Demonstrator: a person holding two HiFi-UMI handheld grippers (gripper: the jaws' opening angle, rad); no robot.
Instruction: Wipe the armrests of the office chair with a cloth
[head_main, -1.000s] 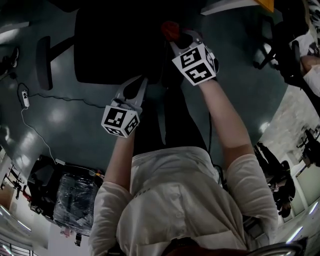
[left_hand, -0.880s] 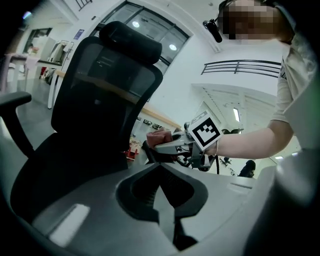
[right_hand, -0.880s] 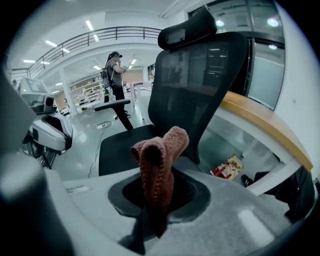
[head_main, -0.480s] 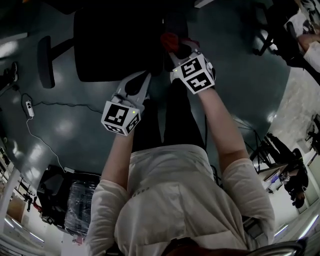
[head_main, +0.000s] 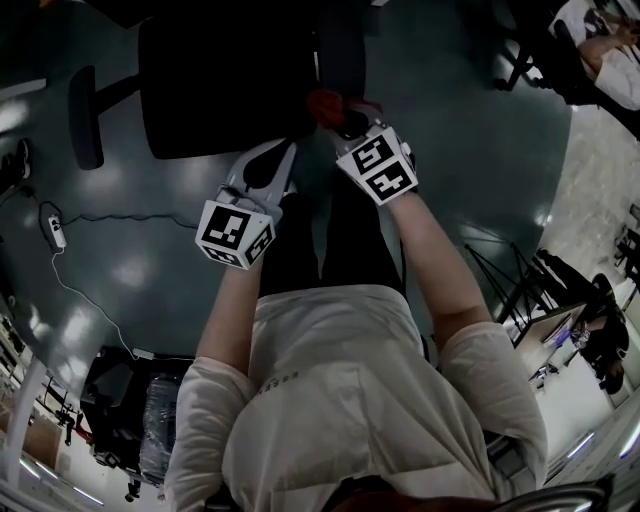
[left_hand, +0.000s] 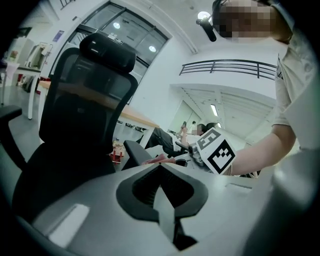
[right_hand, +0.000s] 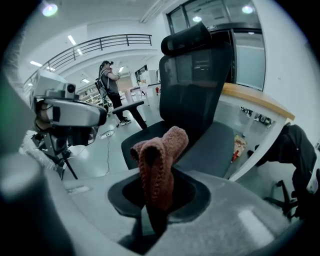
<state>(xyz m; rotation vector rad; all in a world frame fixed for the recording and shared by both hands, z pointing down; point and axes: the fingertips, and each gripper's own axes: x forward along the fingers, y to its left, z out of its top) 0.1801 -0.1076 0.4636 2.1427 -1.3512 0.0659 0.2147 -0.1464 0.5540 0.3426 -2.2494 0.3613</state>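
**A:** So where's the cloth right now?

**B:** Pinched in the right gripper (right_hand: 156, 202). Its fingers are clamped on the lower end of the reddish-pink knitted cloth (right_hand: 159, 155), and the rest folds up and flops out ahead of them. From the head view it sits just beside the near end of one armrest of the black mesh-backed office chair (right_hand: 197, 85). Can't tell if it's touching

**A:** And the left one?

**B:** The left gripper (left_hand: 161, 187) has its fingers pressed together on nothing. It hangs at the front edge of the seat (right_hand: 210, 140), near the right one

**A:** How will it handle?

**B:** My read: light, soft, floppy knit with no stiffness of its own, so it'll drag and bunch rather than glide. The current hold low on the fold looks sound and leaves a loose wad to press onto the pad. The pad itself looks rigid. It's an office chair, so it probably swivels under a push, and the free gripper could steady it

**A:** Counts?

**B:** One cloth, one chair being worked, two grippers. Two armrests: the near armrest (left_hand: 136, 150) by the cloth, and the far armrest (head_main: 85, 115) well apart across the seat. I can't judge whether either pad has been wiped
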